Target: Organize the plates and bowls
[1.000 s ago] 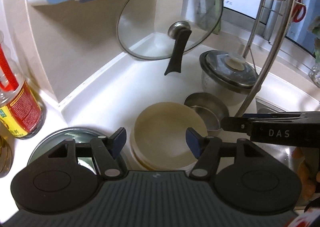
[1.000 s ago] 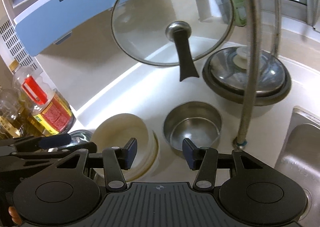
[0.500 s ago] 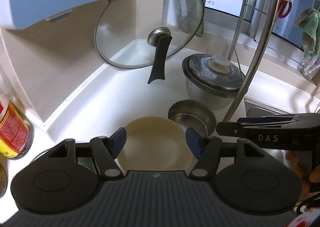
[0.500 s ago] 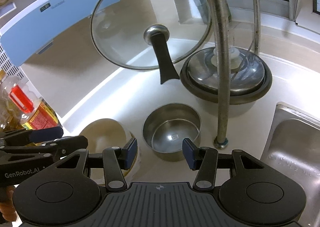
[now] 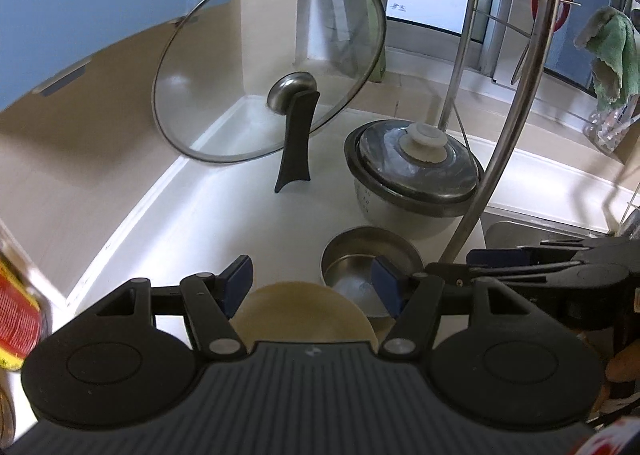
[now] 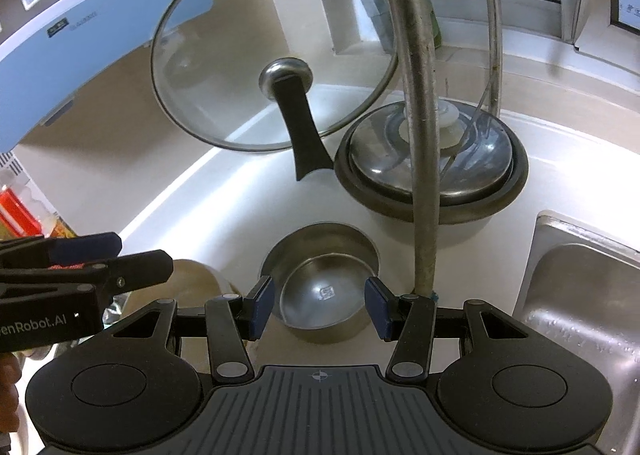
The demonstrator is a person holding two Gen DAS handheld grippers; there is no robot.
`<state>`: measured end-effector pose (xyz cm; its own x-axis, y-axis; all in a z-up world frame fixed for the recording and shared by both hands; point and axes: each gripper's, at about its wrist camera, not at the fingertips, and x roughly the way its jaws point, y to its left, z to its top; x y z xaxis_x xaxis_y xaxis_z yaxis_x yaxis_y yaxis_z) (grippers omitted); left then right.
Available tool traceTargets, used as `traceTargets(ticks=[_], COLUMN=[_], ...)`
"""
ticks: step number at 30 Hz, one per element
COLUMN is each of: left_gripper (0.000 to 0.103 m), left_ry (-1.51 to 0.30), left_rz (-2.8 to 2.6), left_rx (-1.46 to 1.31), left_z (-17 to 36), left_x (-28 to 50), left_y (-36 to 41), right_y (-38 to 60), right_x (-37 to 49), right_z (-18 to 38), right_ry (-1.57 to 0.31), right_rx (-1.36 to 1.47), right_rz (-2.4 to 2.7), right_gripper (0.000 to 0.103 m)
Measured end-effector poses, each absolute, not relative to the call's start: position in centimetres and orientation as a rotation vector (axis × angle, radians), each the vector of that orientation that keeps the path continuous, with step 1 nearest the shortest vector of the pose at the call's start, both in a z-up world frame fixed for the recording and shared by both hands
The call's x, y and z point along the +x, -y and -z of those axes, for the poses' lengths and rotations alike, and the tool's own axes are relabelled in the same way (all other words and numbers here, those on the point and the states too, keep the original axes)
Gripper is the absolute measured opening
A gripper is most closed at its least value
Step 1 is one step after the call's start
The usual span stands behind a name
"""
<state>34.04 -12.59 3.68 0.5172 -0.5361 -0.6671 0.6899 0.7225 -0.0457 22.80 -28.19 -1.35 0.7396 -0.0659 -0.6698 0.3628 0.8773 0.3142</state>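
Both grippers hovered over the white counter (image 5: 224, 207), side by side. The left gripper (image 5: 311, 282) had its jaws spread wide, nothing between them, poised above the cream plates (image 5: 304, 311) at the near edge. The right gripper (image 6: 318, 306) was spread just as wide and empty, hanging directly over the small steel bowl (image 6: 320, 279), which sat just right of the plates and just left of the faucet pipe (image 6: 420, 135). Farther back a glass lid (image 5: 272, 67) leaned upright on its black handle, with a lidded steel pot (image 5: 416, 175) to its right. The sink (image 6: 580, 295) lay at the right, a red-labelled bottle (image 5: 16, 319) at the far left.
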Motion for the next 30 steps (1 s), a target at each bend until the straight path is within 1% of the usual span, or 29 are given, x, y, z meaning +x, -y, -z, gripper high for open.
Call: traceTargets(ticks=[9, 10, 11, 13, 21, 24, 26, 30], left_gripper=[0.063, 0.063, 0.062, 0.062, 0.061, 0.060, 0.059, 0.059], left_ry=[-0.728, -0.730, -0.732, -0.737, -0.768, -0.790, -0.802, -0.814], left_rz=[0.786, 0.790, 0.794, 0.800, 0.806, 0.815, 0.814, 0.818], left_rx=[0.274, 0.277, 0.280, 0.284, 0.292, 0.288, 0.293, 0.306], left_z=[-3.1, -3.0, -2.9, -2.8, -1.8, -1.4, -1.2, -0.8], left_x=[36.3, 36.5, 36.8, 37.4, 39.5, 40.4, 40.9, 41.9], left_y=[14.0, 14.1, 14.3, 14.6, 15.1, 15.1, 15.2, 15.5], right_y=[28.8, 28.9, 28.9, 28.9, 29.2, 29.4, 29.4, 29.3], right_x=[23.5, 23.7, 23.8, 24.1, 25.7, 26.1, 26.3, 26.8], right_z=[3.0, 3.3, 3.4, 3.9, 5.6, 6.1, 6.3, 6.5], right_ry=[-0.726, -0.730, -0.733, -0.741, -0.780, -0.789, -0.795, -0.796], right_rx=[0.490, 0.497, 0.504, 0.515, 0.538, 0.553, 0.553, 0.534], right_rz=[0.309, 0.312, 0.315, 0.324, 0.380, 0.400, 0.406, 0.424], right_gripper=[0.050, 0.048, 0.043, 0.039, 0.033, 0.027, 0.022, 0.020])
